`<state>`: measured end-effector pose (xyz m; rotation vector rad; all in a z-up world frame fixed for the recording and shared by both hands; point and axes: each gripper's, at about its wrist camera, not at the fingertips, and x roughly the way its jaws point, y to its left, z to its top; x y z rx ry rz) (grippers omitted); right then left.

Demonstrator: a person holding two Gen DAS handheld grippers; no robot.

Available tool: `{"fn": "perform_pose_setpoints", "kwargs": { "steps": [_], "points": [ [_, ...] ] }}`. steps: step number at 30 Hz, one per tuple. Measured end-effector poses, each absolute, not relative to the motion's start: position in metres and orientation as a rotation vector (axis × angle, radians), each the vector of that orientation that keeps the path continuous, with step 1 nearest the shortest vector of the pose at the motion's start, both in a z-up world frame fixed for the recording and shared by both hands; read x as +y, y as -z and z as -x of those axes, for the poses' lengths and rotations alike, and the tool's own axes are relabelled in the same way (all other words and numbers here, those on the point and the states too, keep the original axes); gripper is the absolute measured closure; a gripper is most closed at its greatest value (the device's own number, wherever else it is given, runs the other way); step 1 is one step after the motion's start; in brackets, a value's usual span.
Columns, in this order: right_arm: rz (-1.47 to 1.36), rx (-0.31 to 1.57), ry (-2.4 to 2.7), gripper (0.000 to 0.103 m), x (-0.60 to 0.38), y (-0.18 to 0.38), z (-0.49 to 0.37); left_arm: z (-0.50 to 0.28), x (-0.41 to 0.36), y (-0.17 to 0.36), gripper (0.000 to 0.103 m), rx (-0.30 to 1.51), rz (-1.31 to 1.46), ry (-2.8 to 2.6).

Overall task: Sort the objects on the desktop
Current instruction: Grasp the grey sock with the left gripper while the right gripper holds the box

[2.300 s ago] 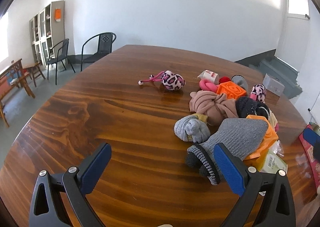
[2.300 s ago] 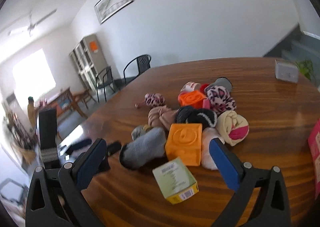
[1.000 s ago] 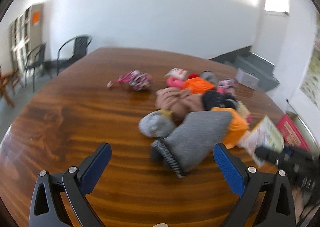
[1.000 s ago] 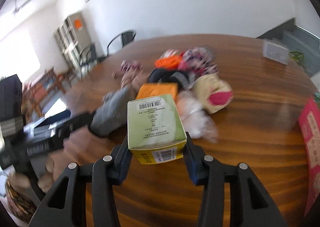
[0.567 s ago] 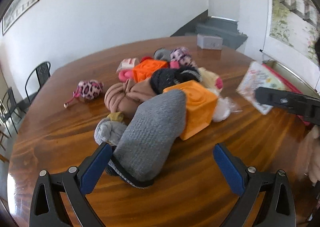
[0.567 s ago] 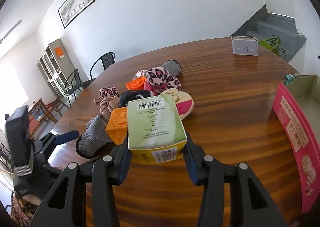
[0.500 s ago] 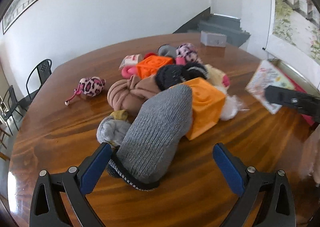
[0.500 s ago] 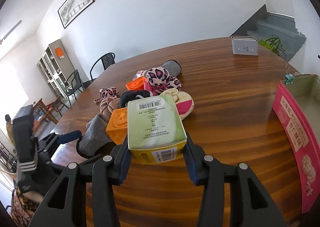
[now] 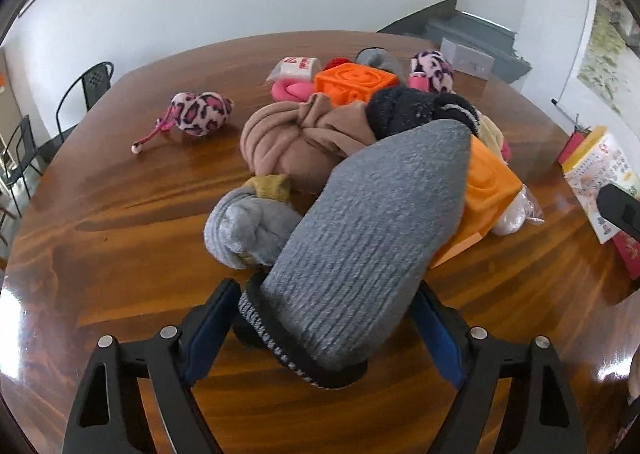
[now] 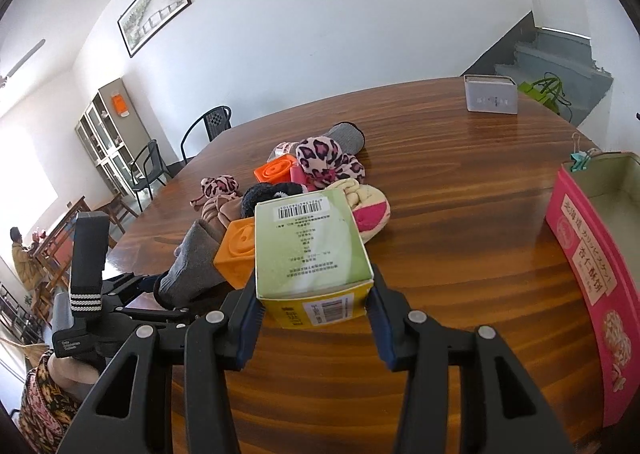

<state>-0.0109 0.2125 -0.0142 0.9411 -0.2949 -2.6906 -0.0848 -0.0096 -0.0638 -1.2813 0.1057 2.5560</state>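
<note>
Straddling the cuff end of the grey knitted sock [image 9: 360,238], my left gripper [image 9: 320,322] has just been narrowing its jaws, and the sock now lies between the two blue pads. Whether the pads [image 9: 210,328] press on the knit I cannot tell; they sit just beside its edges. The sock leans up over the pile on the wooden table [image 9: 120,222], its toe resting against the orange block [image 9: 486,190] and the brown bundle of cloth [image 9: 296,138]. A small pale-grey rolled sock [image 9: 248,226] lies just beside its left edge. Farther back sit a second orange block [image 9: 354,84], a black sock [image 9: 408,114] and, apart from the heap, a pink leopard-print toy [image 9: 200,112].

My right gripper [image 10: 314,318] is clamped on the green and yellow carton [image 10: 308,250], both pads against its sides, holding it clear above the tabletop with its barcoded face upward. To its right stands the pink cardboard box [image 10: 584,254], open at the top, with a binder clip [image 10: 580,162] on its far corner. A grey tin [image 10: 491,98] rests well apart at the table's far edge.
</note>
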Motion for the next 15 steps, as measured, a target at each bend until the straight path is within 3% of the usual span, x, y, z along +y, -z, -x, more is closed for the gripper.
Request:
{"fn": "perform_pose_setpoints", "kwargs": {
  "steps": [1, 2, 15],
  "points": [
    [-0.937, -0.295, 2.691, 0.052, 0.2125, 0.0136, 0.0102, 0.0852, -0.0092, 0.0648, 0.014, 0.111, 1.289, -2.562],
    [-0.932, -0.297, 2.691, 0.052, 0.2125, 0.0131, 0.0094, 0.0879, -0.0086, 0.0674, 0.000, 0.118, 1.313, -2.561],
    [-0.897, -0.338, 2.670, 0.052, 0.2146, 0.0079, 0.0010, 0.0813, -0.0078, 0.0659, 0.000, 0.157, 1.312, -2.686]
  ]
}}
